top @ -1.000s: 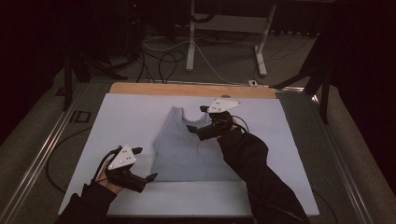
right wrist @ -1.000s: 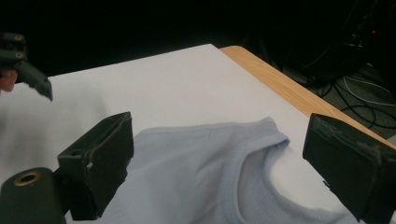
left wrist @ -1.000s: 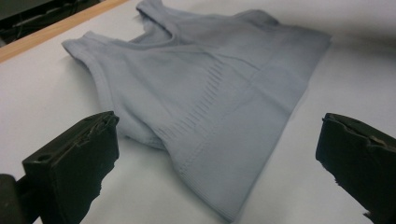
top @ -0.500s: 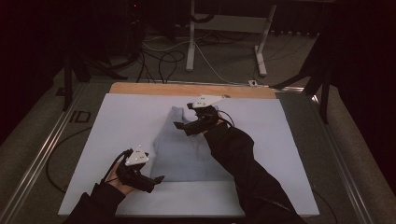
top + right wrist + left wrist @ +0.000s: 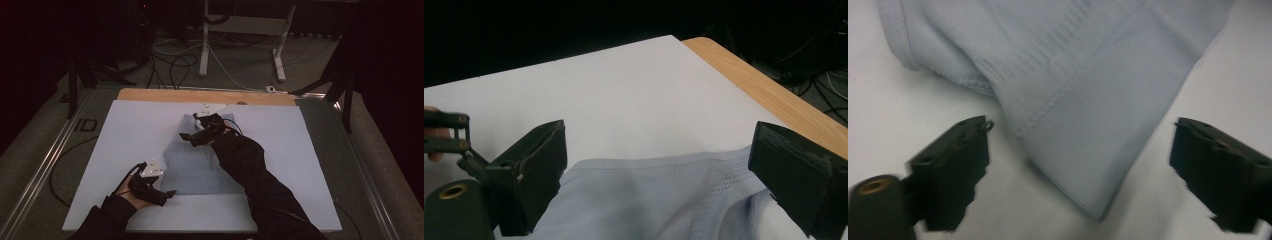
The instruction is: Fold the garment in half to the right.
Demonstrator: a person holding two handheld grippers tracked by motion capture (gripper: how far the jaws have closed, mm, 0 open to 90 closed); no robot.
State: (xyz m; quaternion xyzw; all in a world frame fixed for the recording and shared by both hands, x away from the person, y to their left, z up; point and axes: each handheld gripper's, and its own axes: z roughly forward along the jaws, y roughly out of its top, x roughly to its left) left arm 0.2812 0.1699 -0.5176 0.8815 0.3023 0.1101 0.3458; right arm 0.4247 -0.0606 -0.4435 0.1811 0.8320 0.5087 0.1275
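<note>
A pale blue sleeveless garment (image 5: 195, 165) lies flat on the white sheet (image 5: 125, 135) covering the table. My left gripper (image 5: 167, 192) rests at the garment's near left corner. In the left gripper view it (image 5: 1080, 135) is open, and the hemmed corner of the garment (image 5: 1083, 65) lies between its wide-set jaws. Over the garment's far end, near the neck and straps, my right gripper (image 5: 189, 138) points left. The right gripper view shows it (image 5: 659, 135) open above the mesh fabric of the garment (image 5: 649, 200), holding nothing.
A wooden table edge (image 5: 150, 95) shows beyond the sheet, and again as the wooden table edge (image 5: 764, 85) in the right gripper view. Cables (image 5: 170, 65) and a white stand (image 5: 205, 40) sit on the floor behind. A metal rail (image 5: 45, 165) runs along the left side.
My right gripper has moved left across the garment's far end. The left gripper has slid right, closer to the near hem corner.
</note>
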